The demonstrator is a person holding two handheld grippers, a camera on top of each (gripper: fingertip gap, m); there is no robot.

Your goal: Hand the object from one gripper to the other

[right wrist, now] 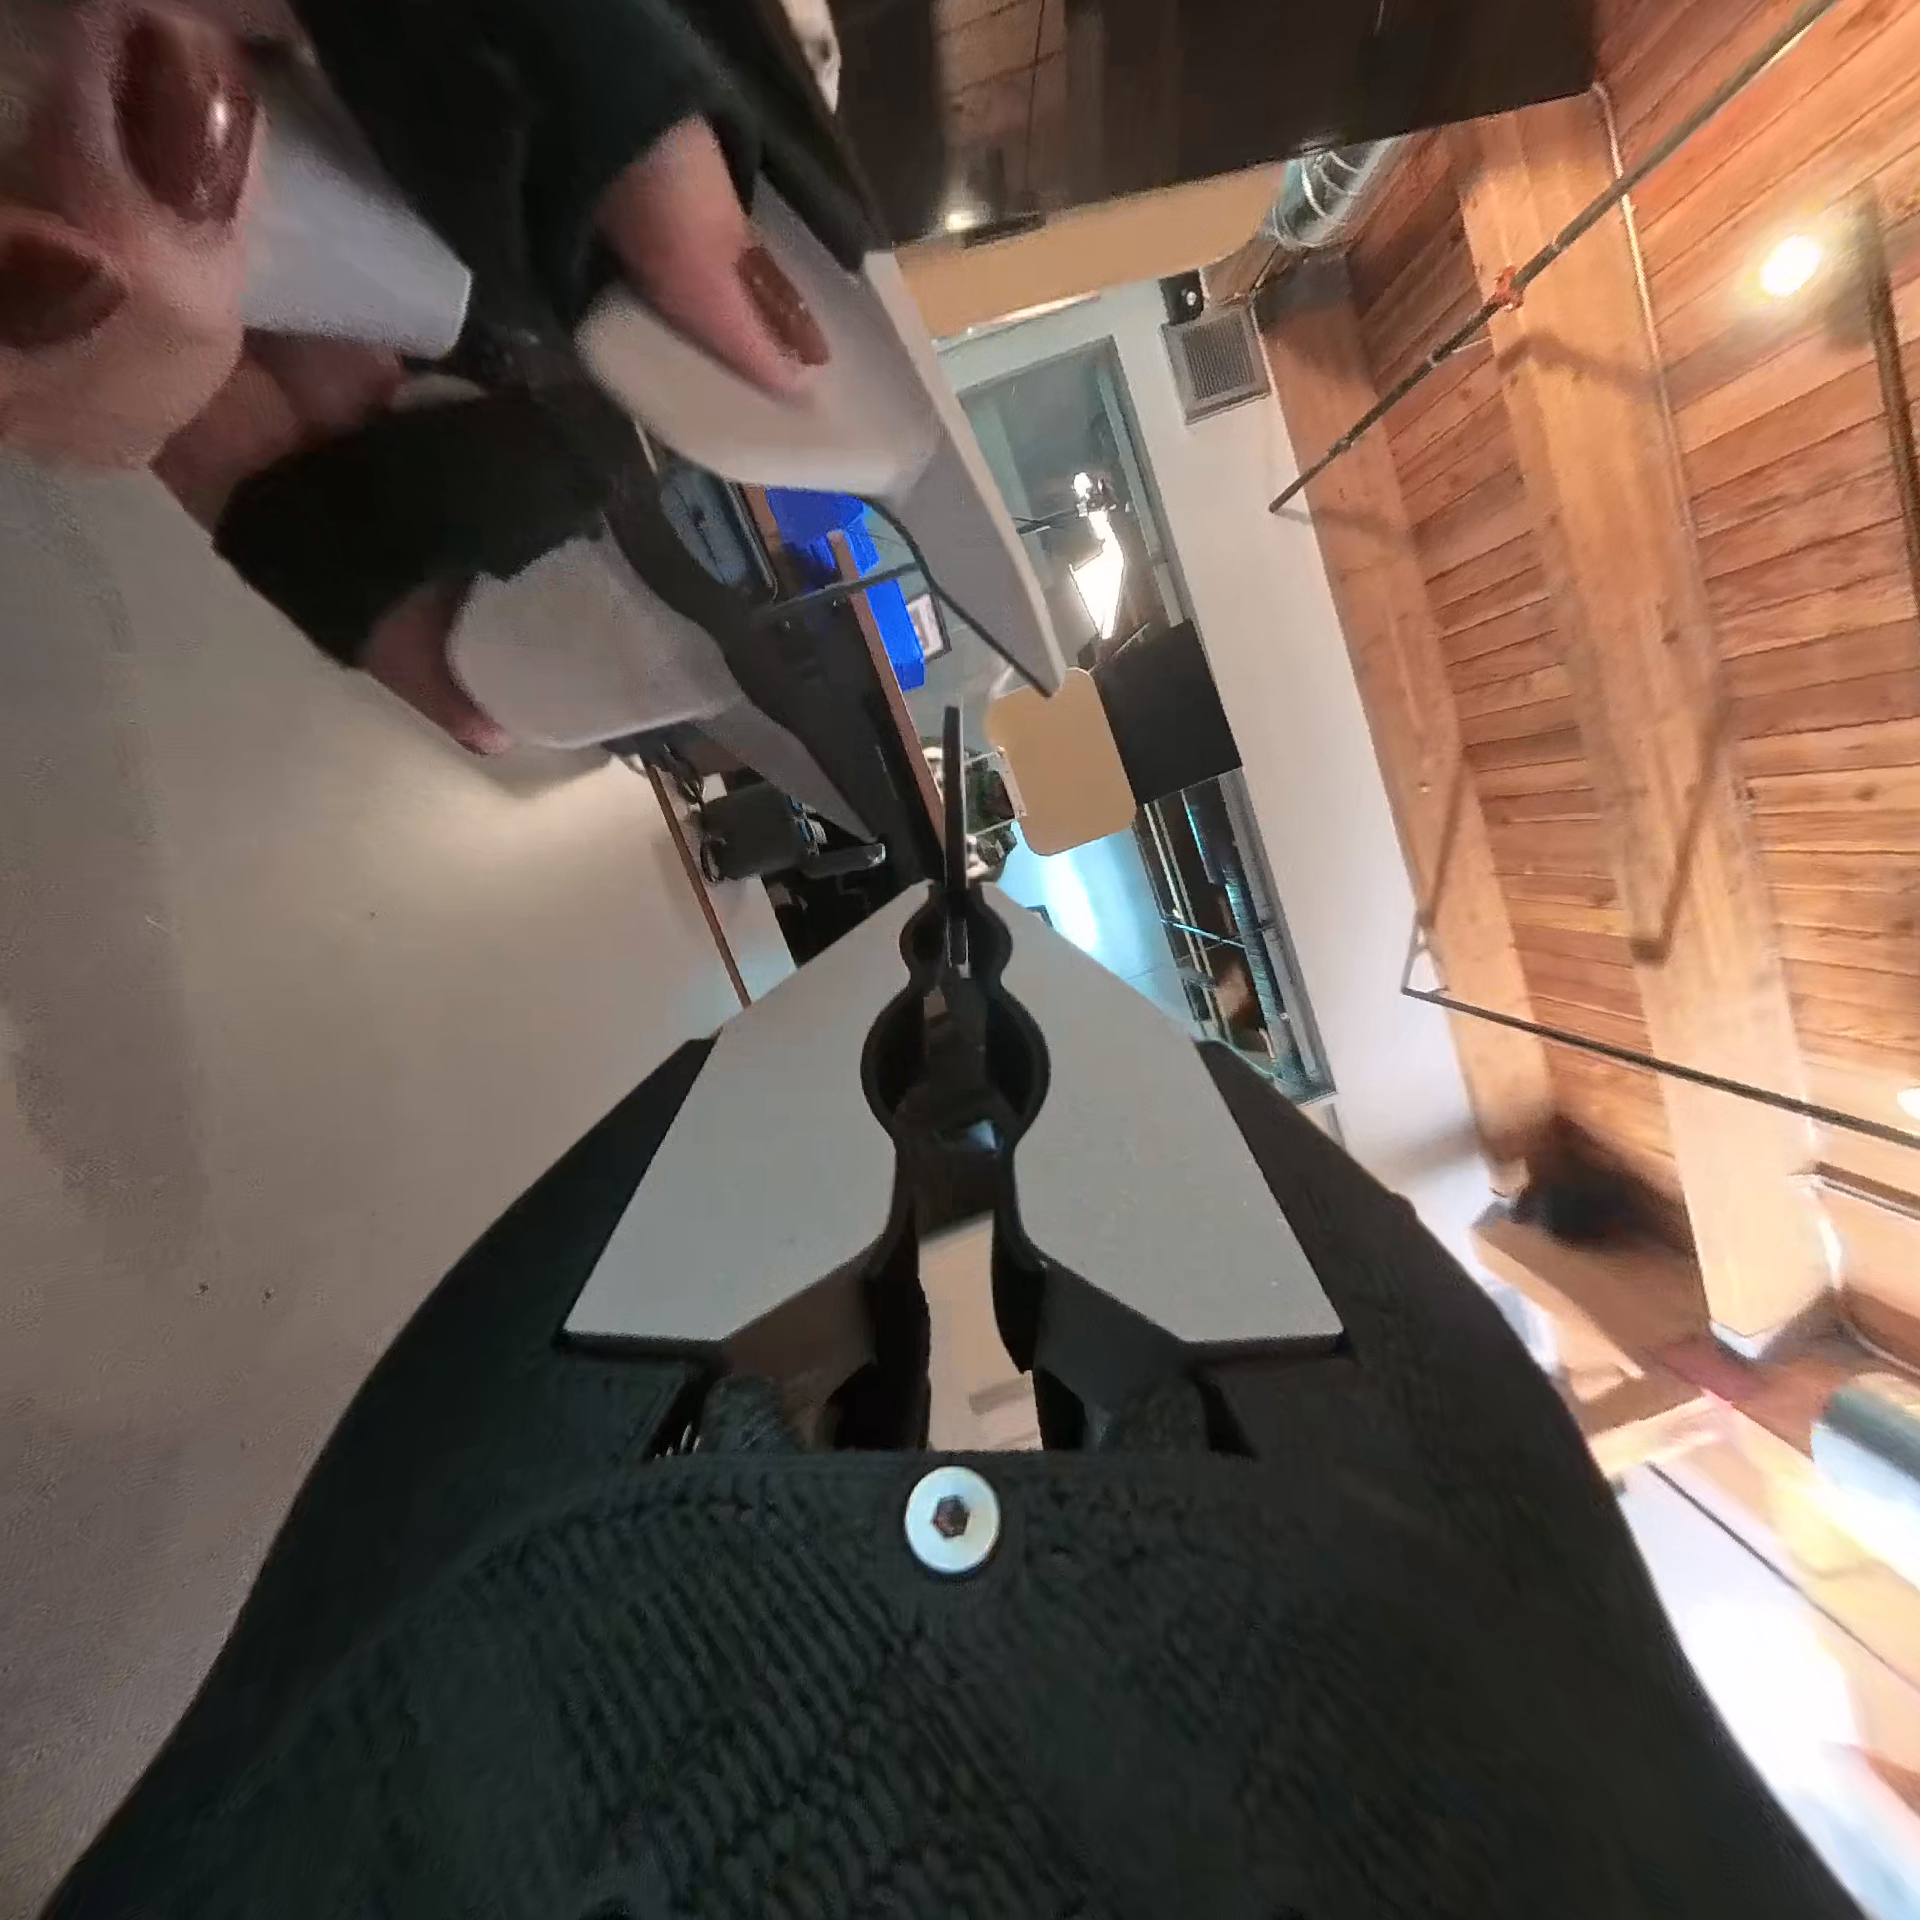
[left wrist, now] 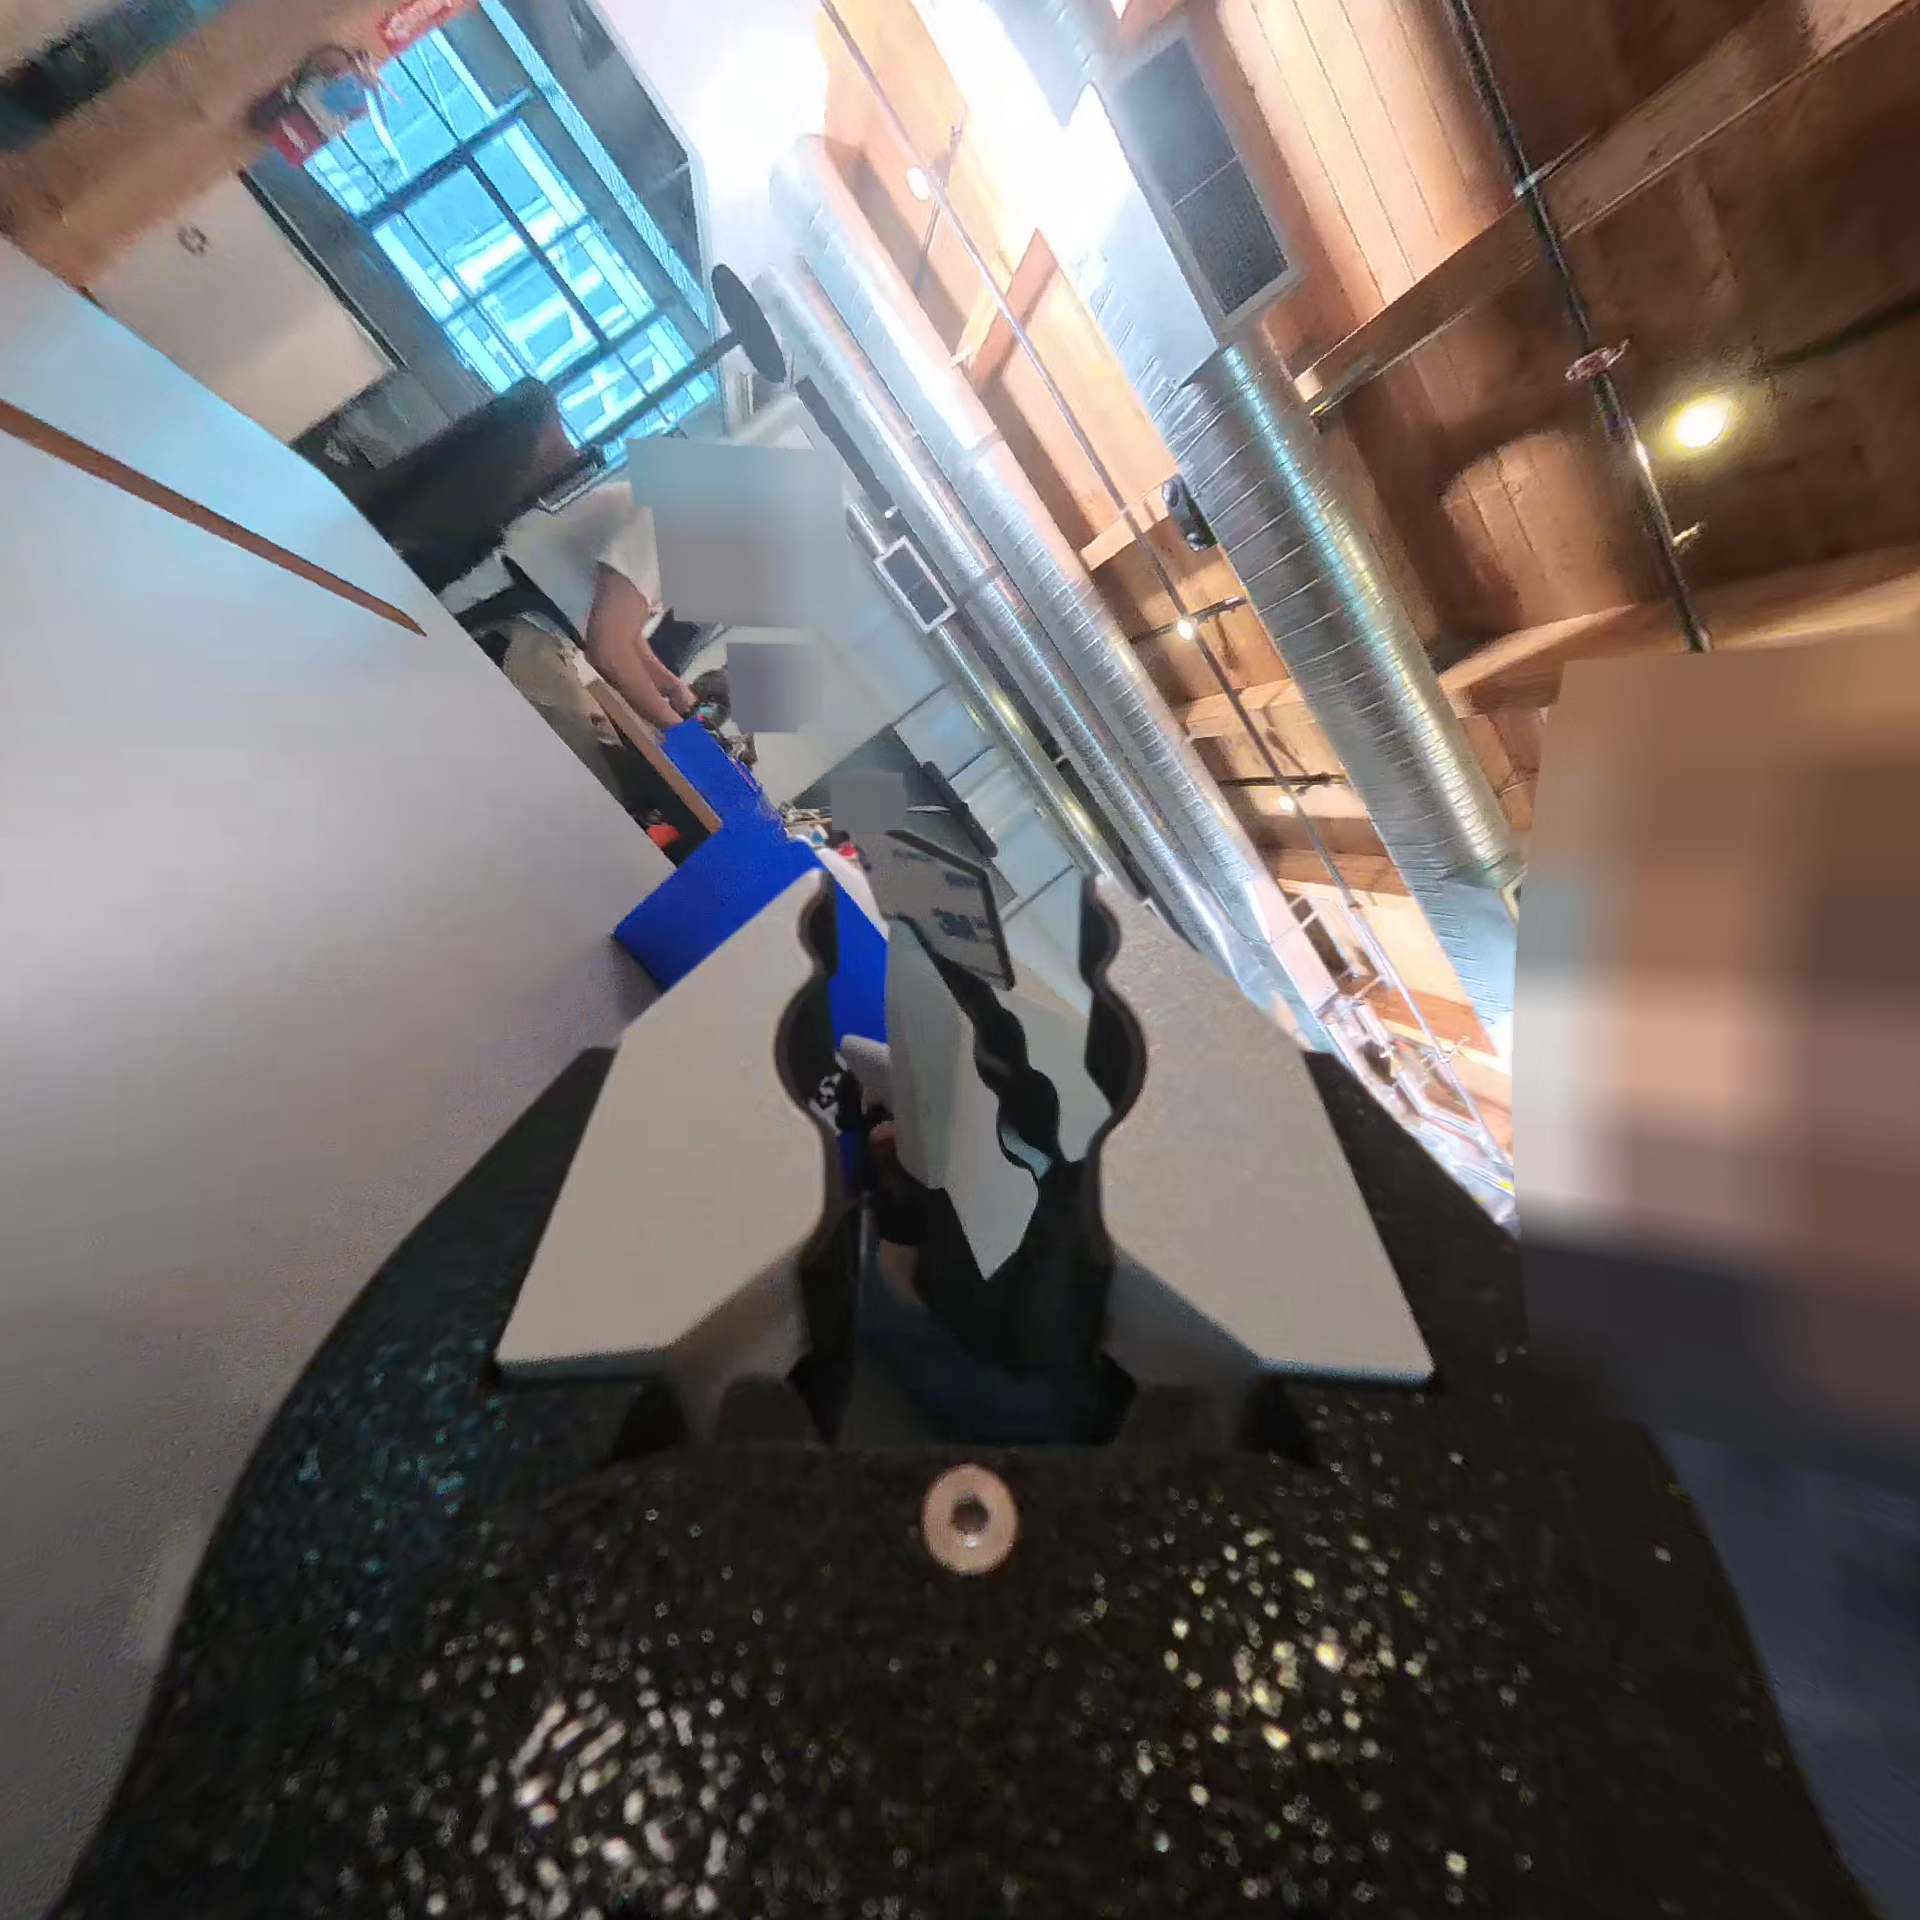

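My right gripper [right wrist: 954,912] is shut on a thin flat dark card [right wrist: 951,800], seen edge-on and sticking out past the fingertips. In the left wrist view the same card [left wrist: 951,940] shows its grey labelled face, held up by the right gripper [left wrist: 971,1023], which points back toward the camera. My left gripper [left wrist: 953,896] is open, with one finger on each side of the card and a gap to each. In the right wrist view the left gripper [right wrist: 966,758] comes in from the upper left, its two pale fingers [right wrist: 977,582] spread around the card's far end.
A hand in a black fingerless glove [right wrist: 416,499] holds the left gripper. Both views are tilted. A white tabletop [left wrist: 229,831] lies at left with a blue box [left wrist: 727,883] at its edge. People stand behind it. Metal ducts [left wrist: 1299,582] and wooden beams run overhead.
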